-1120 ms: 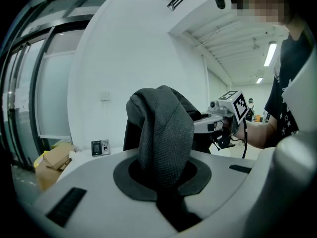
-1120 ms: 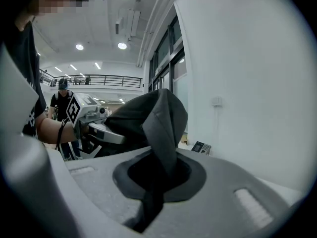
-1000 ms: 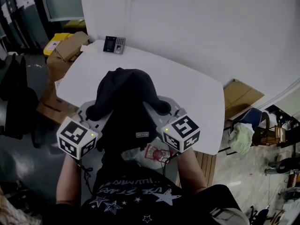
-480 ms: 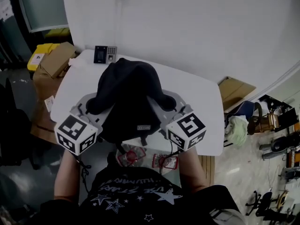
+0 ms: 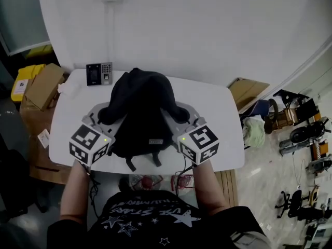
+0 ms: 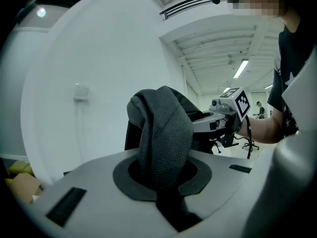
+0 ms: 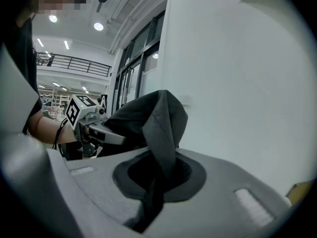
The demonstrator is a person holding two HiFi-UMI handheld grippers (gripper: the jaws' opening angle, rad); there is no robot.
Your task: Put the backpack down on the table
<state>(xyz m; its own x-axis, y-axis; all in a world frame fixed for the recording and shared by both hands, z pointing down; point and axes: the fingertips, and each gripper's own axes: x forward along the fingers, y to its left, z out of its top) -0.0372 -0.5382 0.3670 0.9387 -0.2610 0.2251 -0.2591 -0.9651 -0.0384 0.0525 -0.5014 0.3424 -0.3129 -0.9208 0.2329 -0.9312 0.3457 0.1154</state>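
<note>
A black backpack point(image 5: 141, 112) hangs between my two grippers over the white table point(image 5: 220, 123). Its lower straps dangle past the table's front edge. Whether its base touches the top I cannot tell. My left gripper point(image 5: 105, 114) is shut on the left shoulder strap point(image 6: 163, 138), which bulges up out of the jaws. My right gripper point(image 5: 181, 113) is shut on the right shoulder strap point(image 7: 162, 125). Each gripper view shows the other gripper across the pack: the right gripper point(image 6: 233, 105) and the left gripper point(image 7: 81, 115).
A dark keypad device point(image 5: 98, 73) lies at the table's back left corner. Cardboard boxes point(image 5: 41, 84) and a yellow bin point(image 5: 19, 82) stand to the left. To the right are more cardboard point(image 5: 248, 90), a pale green bag point(image 5: 254, 131) and chairs. A white wall rises behind.
Both grippers have carried the backpack forward, from the table's near corner to over its middle. The view has swung to face the table squarely. Both grips are unchanged.
</note>
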